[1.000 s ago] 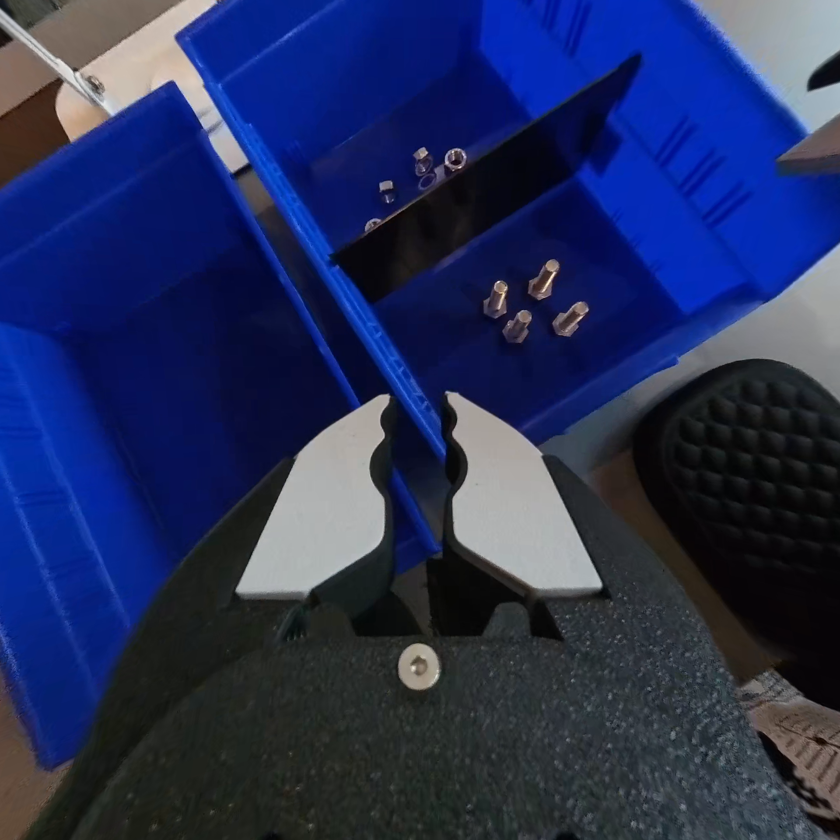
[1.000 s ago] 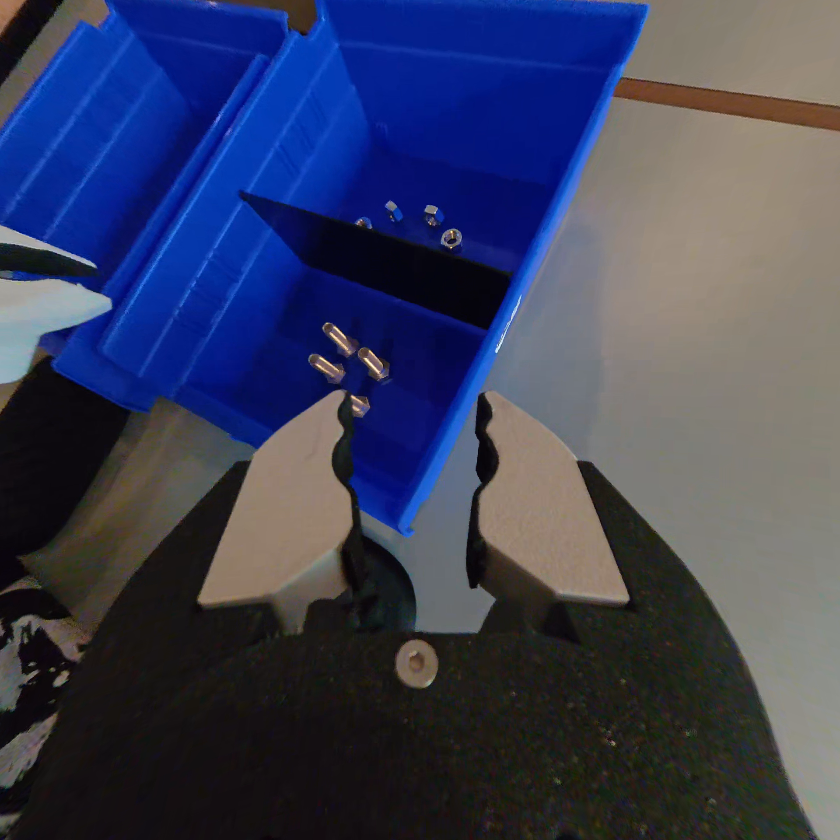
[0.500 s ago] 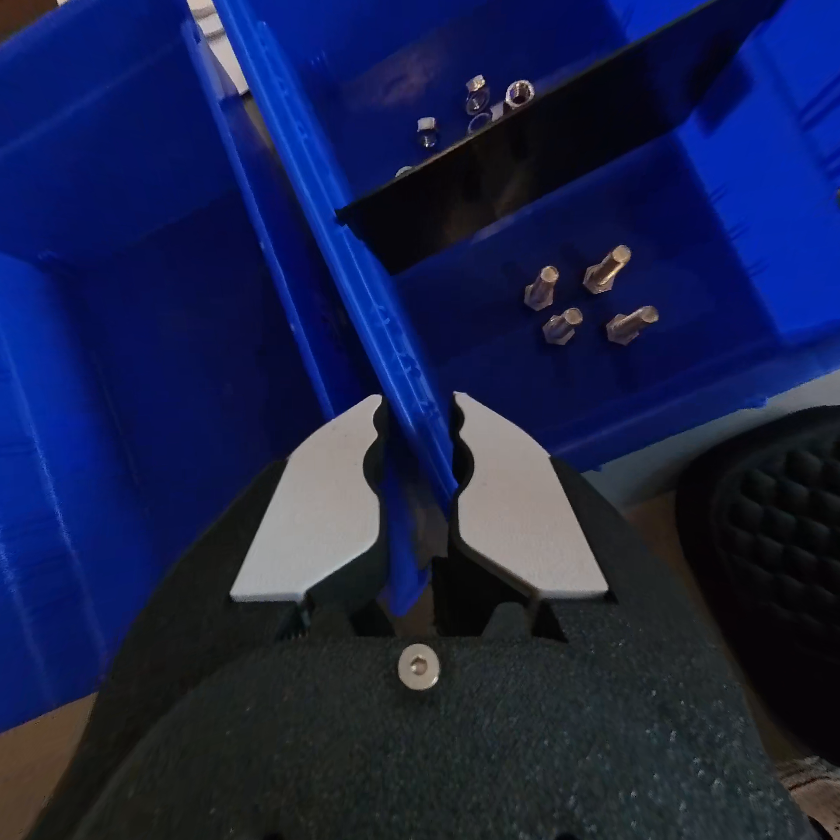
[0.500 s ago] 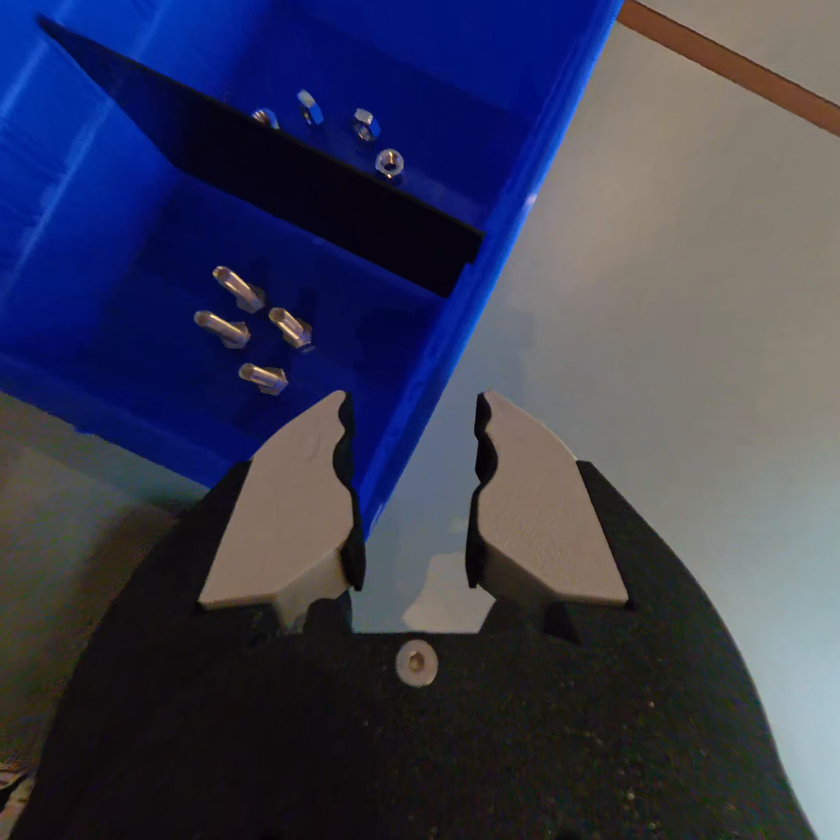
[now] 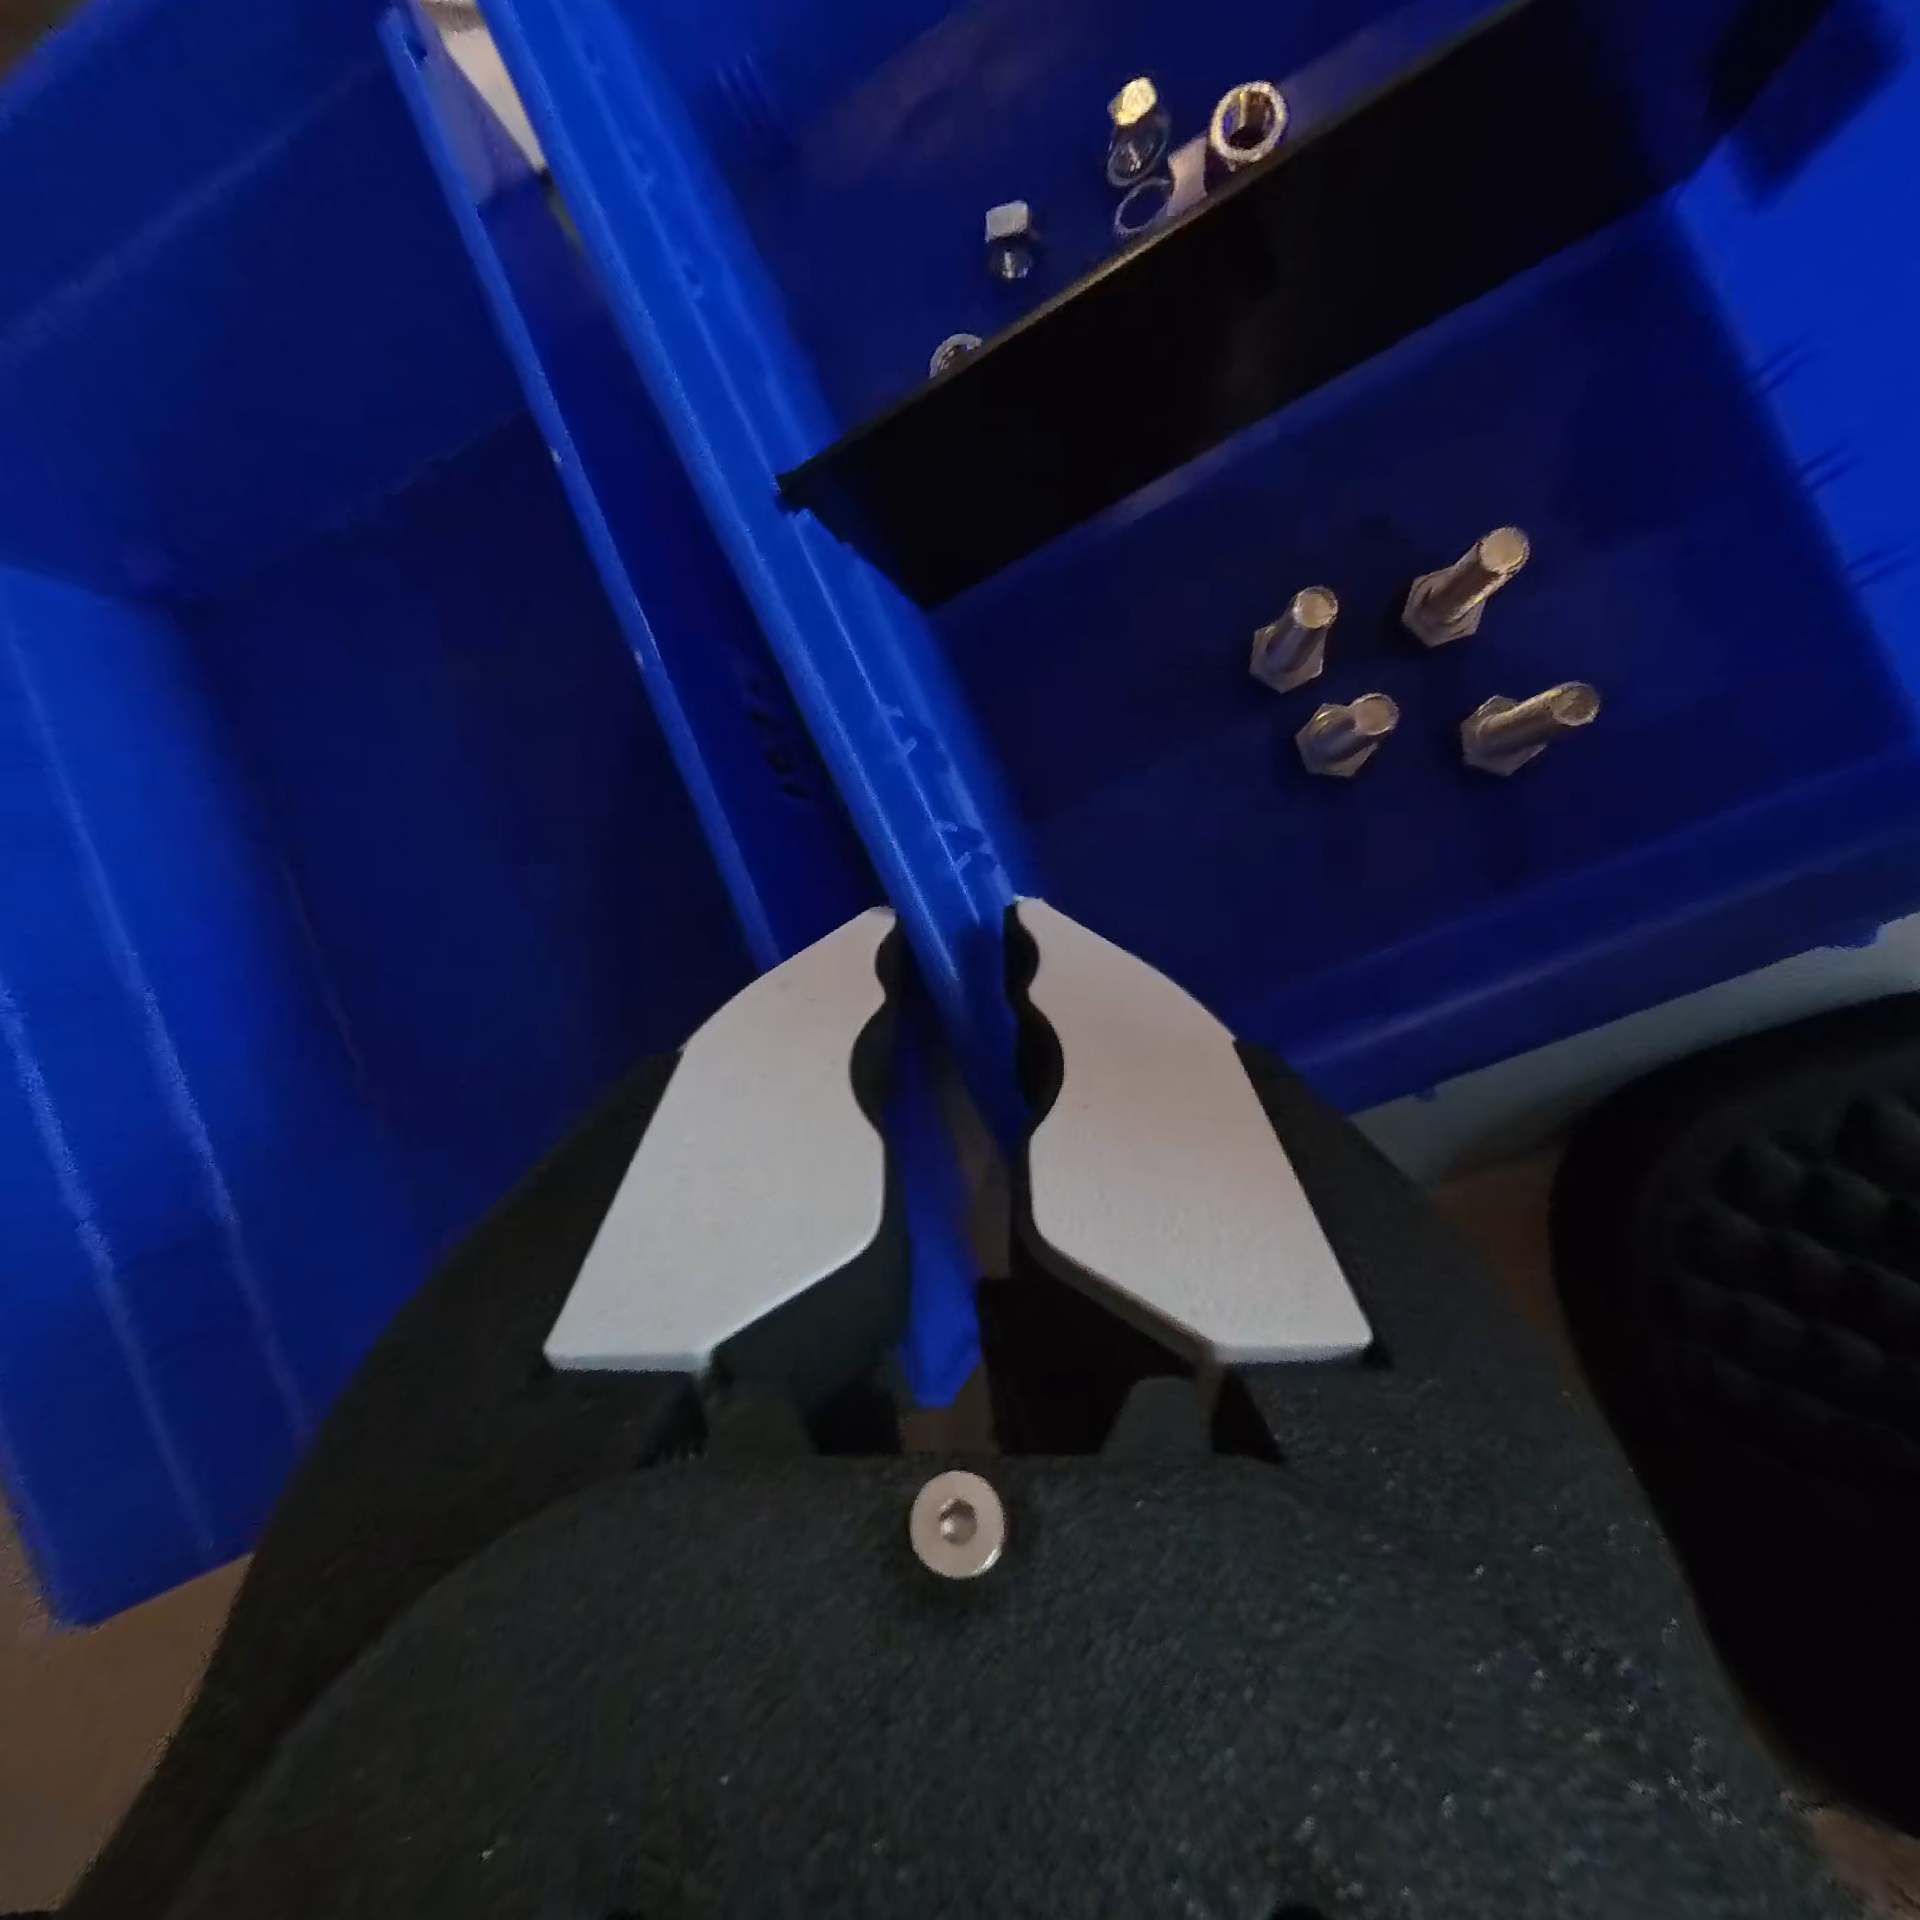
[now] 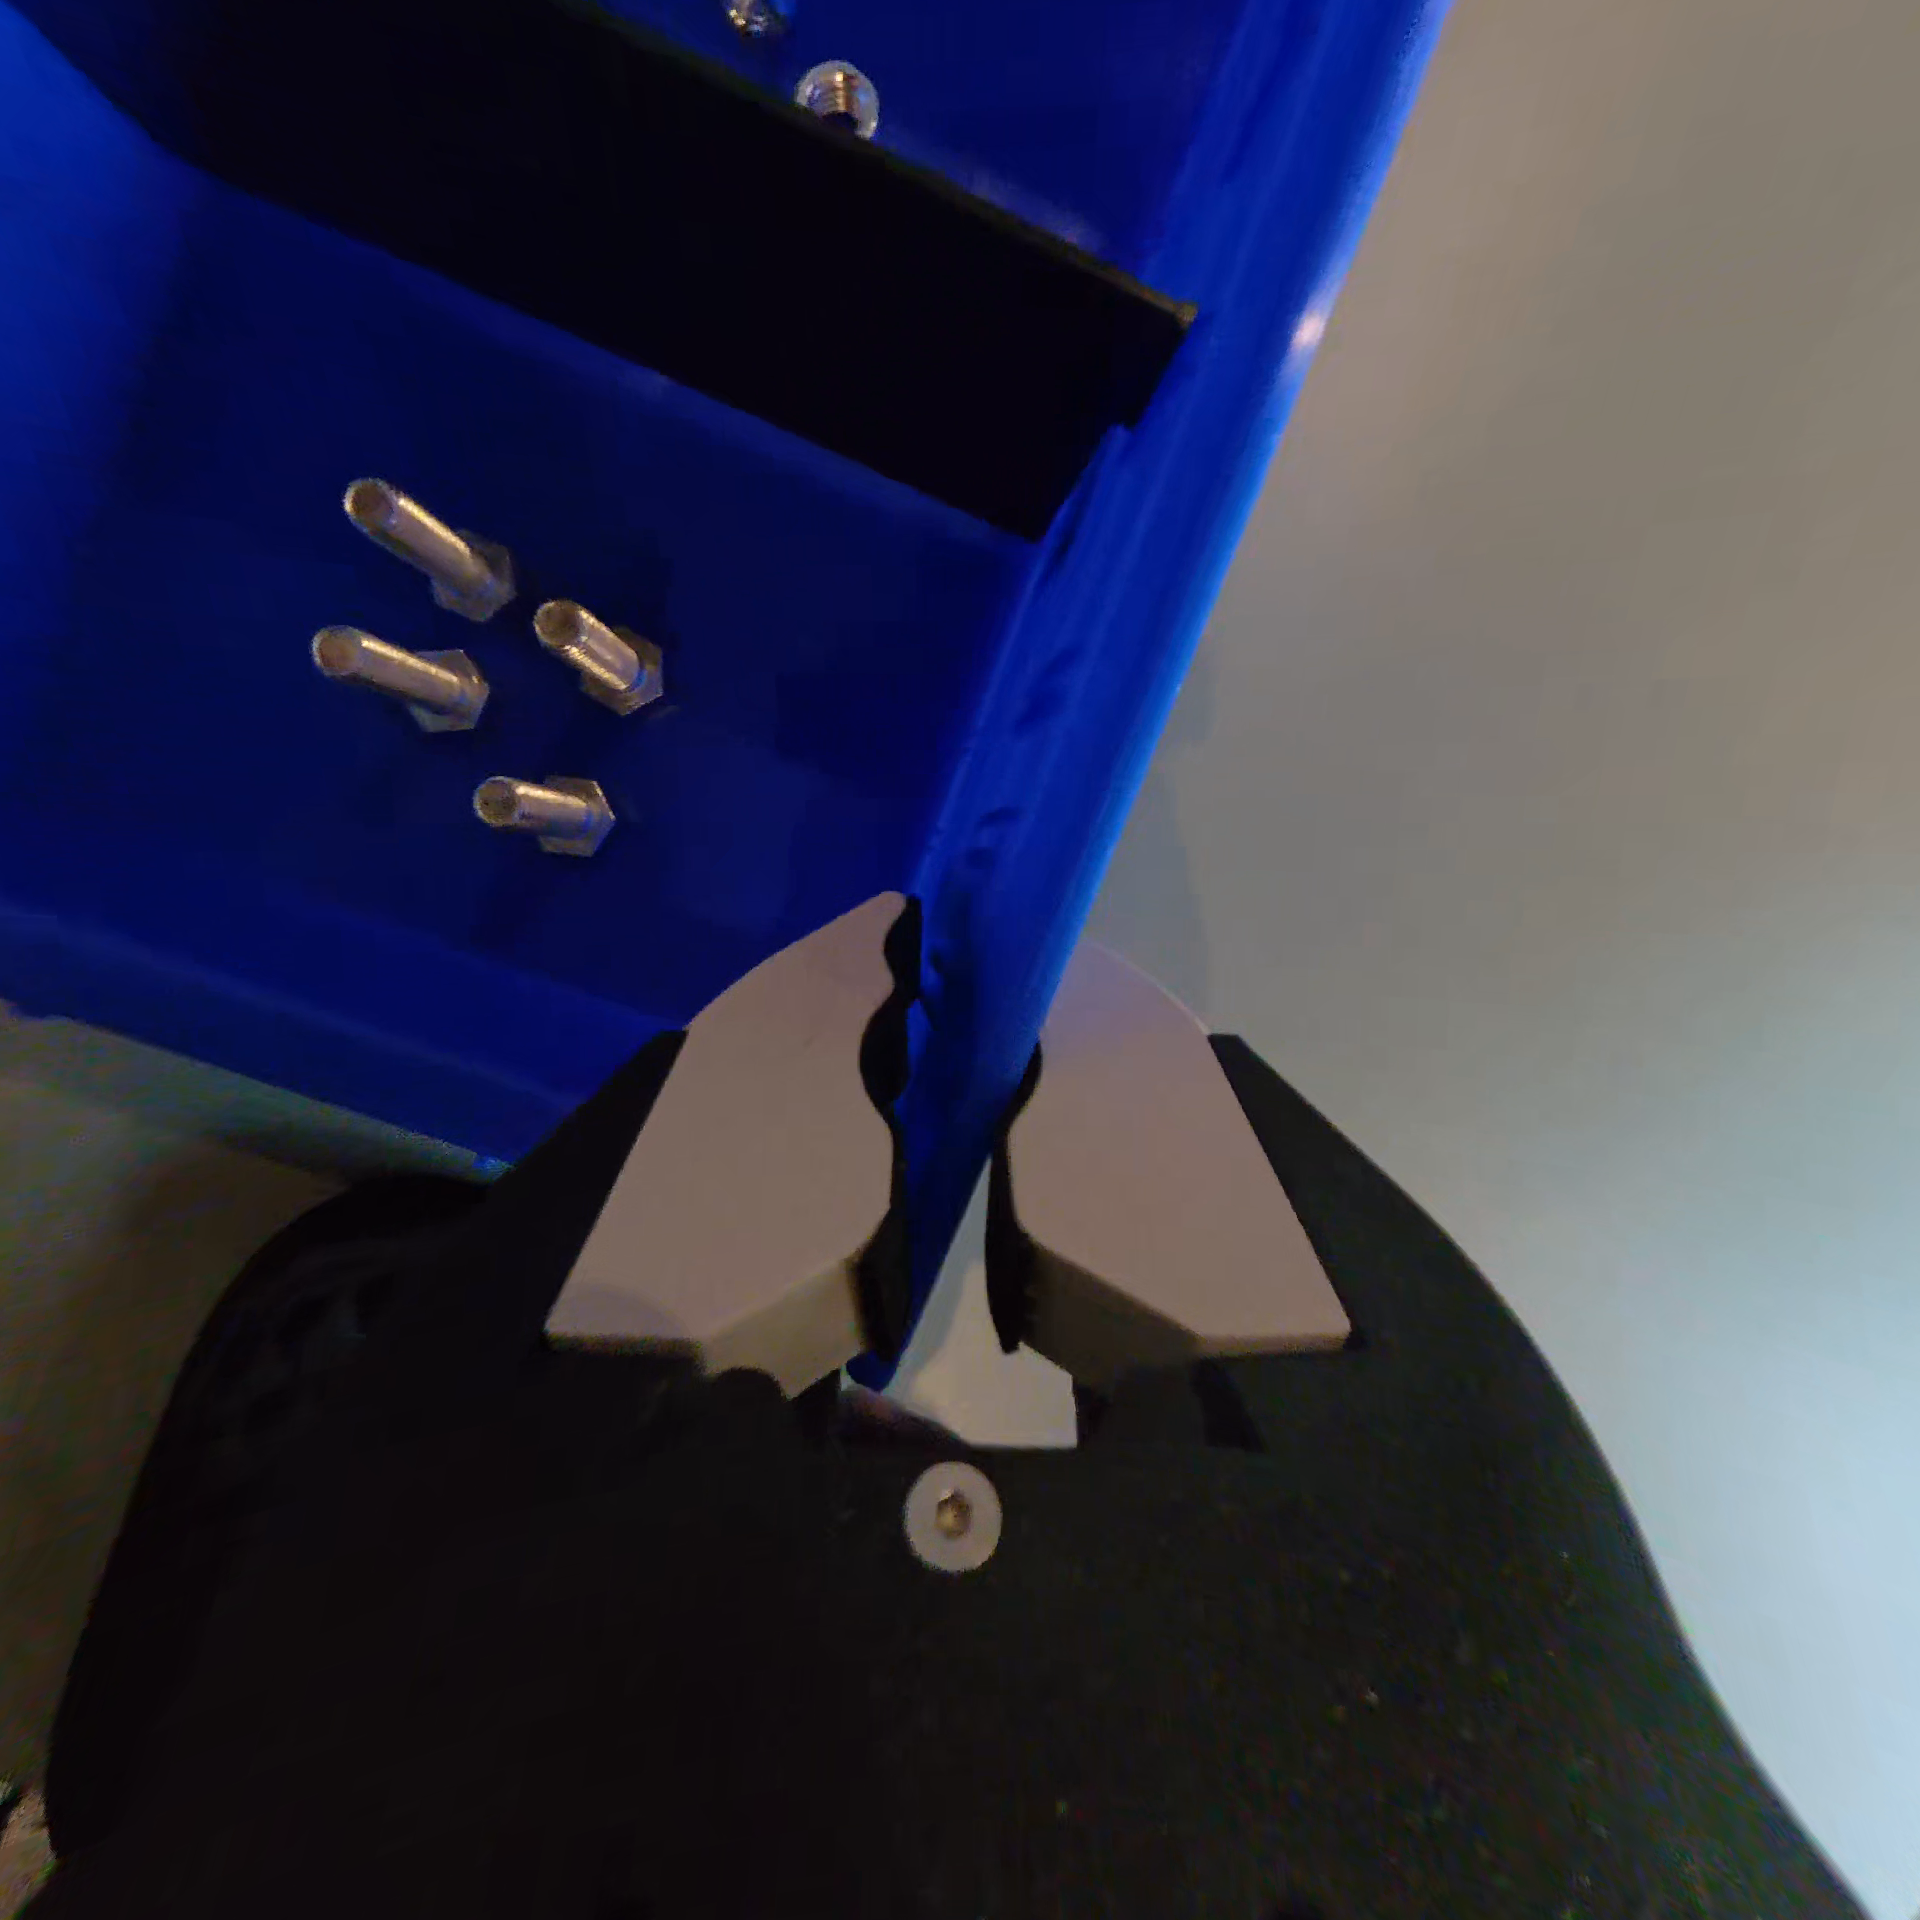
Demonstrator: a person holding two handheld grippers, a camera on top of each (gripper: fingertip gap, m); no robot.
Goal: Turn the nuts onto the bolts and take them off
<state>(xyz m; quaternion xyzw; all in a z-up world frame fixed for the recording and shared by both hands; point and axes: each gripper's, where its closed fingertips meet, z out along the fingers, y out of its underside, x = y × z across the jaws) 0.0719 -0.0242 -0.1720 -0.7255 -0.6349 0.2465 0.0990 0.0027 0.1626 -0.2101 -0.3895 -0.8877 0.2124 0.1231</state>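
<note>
Four bolts (image 5: 1423, 665) stand in the divided bin's (image 5: 1558, 935) near compartment, nuts (image 5: 1132, 166) behind its black divider (image 5: 1195, 343), as my left gripper (image 5: 956, 914) clamps the bin's left wall; an empty bin (image 5: 260, 727) crowds alongside. Opposite, my right gripper (image 6: 977, 935) pinches the right wall; both should pull evenly, level, lest bolts topple.
</note>
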